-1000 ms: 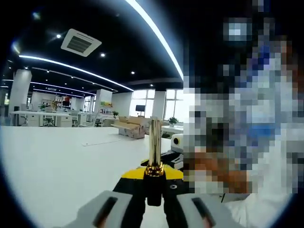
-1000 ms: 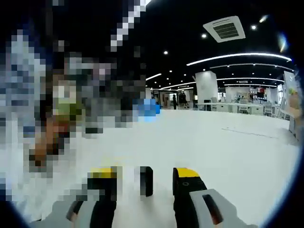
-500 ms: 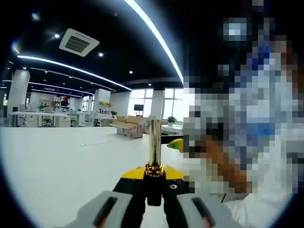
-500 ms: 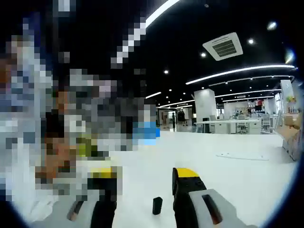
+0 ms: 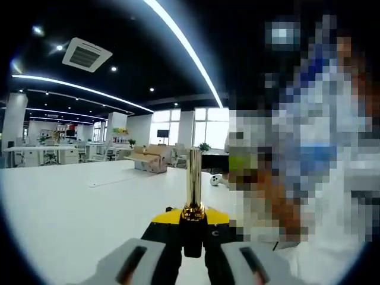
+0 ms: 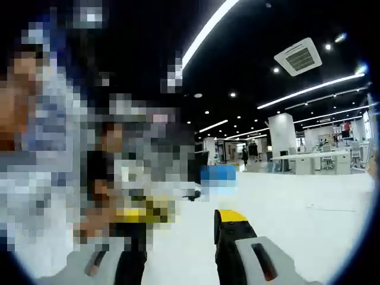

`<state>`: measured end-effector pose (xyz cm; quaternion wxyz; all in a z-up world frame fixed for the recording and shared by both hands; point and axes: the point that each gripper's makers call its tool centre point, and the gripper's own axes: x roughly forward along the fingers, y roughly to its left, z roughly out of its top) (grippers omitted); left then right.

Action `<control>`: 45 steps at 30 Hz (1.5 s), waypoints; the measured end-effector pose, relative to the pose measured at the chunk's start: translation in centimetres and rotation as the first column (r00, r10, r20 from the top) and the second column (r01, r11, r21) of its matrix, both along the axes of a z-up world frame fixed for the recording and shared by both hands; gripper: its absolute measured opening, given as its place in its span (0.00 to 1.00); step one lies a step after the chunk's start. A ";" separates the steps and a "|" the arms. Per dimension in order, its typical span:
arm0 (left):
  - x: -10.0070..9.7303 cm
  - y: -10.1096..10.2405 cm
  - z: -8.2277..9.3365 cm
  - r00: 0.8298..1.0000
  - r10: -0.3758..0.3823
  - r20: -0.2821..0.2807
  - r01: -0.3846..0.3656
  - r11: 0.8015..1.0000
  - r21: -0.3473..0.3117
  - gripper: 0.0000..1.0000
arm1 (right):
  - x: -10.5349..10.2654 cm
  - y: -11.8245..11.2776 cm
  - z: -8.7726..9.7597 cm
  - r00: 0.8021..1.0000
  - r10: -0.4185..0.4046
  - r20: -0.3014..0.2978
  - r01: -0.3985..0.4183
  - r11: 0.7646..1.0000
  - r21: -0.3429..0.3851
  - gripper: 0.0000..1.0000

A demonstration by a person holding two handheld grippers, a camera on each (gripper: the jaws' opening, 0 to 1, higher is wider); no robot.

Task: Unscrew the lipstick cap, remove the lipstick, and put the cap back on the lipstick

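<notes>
Left gripper view: the gold lipstick (image 5: 193,181) stands upright, its black base clamped between the closed left tongs (image 5: 192,237), held above the white table (image 5: 71,202). Right gripper view: the right tongs (image 6: 181,237) are spread wide apart with nothing between the jaws, above the same table (image 6: 309,219).

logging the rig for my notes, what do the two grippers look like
Both match: the left gripper and the right gripper each have light grey bodies with a dark slot, black jaws and yellow caps at the jaw tips. No cables or printed markings are legible.
</notes>
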<state>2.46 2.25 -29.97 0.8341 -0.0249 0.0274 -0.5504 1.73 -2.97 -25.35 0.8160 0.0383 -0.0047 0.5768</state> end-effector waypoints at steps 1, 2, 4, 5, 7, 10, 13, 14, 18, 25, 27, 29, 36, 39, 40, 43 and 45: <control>-0.1 -0.1 0.2 1.000 -0.010 0.003 0.010 1.000 0.005 0.13 | -0.2 0.4 0.3 1.000 0.005 0.005 -0.005 1.000 -0.004 0.43; -0.1 -0.2 0.4 1.000 -0.012 0.005 0.012 1.000 0.008 0.13 | -0.4 0.6 0.6 1.000 0.008 0.007 -0.008 1.000 -0.008 0.42; -0.3 -0.3 0.7 1.000 -0.025 0.004 0.025 0.999 0.021 0.13 | -0.9 1.2 1.2 1.000 0.021 0.018 -0.020 1.000 -0.020 0.42; -0.6 -0.5 0.7 0.999 -0.044 0.003 0.044 0.998 0.035 0.13 | -1.3 1.4 1.5 0.999 0.029 0.029 -0.029 0.999 -0.020 0.42; -0.8 -0.6 0.6 0.998 -0.062 0.002 0.062 0.997 0.055 0.13 | -1.9 1.6 1.9 0.998 0.044 0.039 -0.043 0.999 -0.012 0.42; -1.1 -0.6 0.6 0.996 -0.088 -0.007 0.088 0.994 0.064 0.13 | -2.7 1.6 2.1 0.997 0.065 0.037 -0.066 0.997 0.030 0.41; -1.5 -0.7 0.8 0.994 -0.112 -0.003 0.112 0.992 0.062 0.13 | -2.9 1.9 2.1 0.997 0.075 0.024 -0.076 0.997 0.031 0.41; -1.6 -0.9 0.8 0.992 -0.123 0.002 0.123 0.991 0.057 0.13 | -2.9 2.1 2.0 0.997 0.080 0.023 -0.081 0.996 0.033 0.40; -1.8 -1.5 2.2 0.989 -0.150 -0.003 0.150 0.988 -0.021 0.13 | -3.1 3.0 1.0 0.994 0.109 0.002 -0.109 0.994 0.003 0.40; -2.4 -1.7 1.5 0.987 -0.157 -0.018 0.156 0.987 -0.036 0.13 | -3.8 4.3 1.1 0.985 0.173 -0.023 -0.172 0.985 0.028 0.40; -2.6 -1.9 1.3 0.985 -0.169 -0.025 0.168 0.985 -0.039 0.13 | -4.1 4.7 0.8 0.984 0.178 -0.025 -0.178 0.984 0.014 0.40; -2.7 -2.0 1.3 0.985 -0.173 -0.019 0.172 0.984 -0.041 0.13 | -4.4 5.0 0.5 0.981 0.189 -0.031 -0.189 0.982 0.007 0.40; -3.5 -2.8 0.7 0.978 -0.208 -0.021 0.208 0.978 -0.026 0.13 | -4.4 5.9 0.5 0.977 0.210 -0.047 -0.209 0.977 0.034 0.33; -3.8 -3.3 0.4 0.975 -0.219 -0.026 0.219 0.976 -0.015 0.13 | -4.7 6.4 -0.1 0.973 0.226 -0.054 -0.225 0.974 0.016 0.25; -3.9 -3.5 0.2 0.975 -0.220 -0.026 0.220 0.975 -0.006 0.13 | -4.7 6.5 -0.2 0.972 0.228 -0.055 -0.228 0.974 0.014 0.22; -4.2 -3.8 -0.2 0.974 -0.227 -0.026 0.227 0.974 0.006 0.13 | -4.8 6.8 -0.2 0.969 0.239 -0.063 -0.239 0.971 0.017 0.18; -4.3 -3.9 -0.4 0.972 -0.233 -0.030 0.233 0.972 0.011 0.13 | -4.8 6.8 -0.2 0.968 0.242 -0.062 -0.242 0.970 0.017 0.14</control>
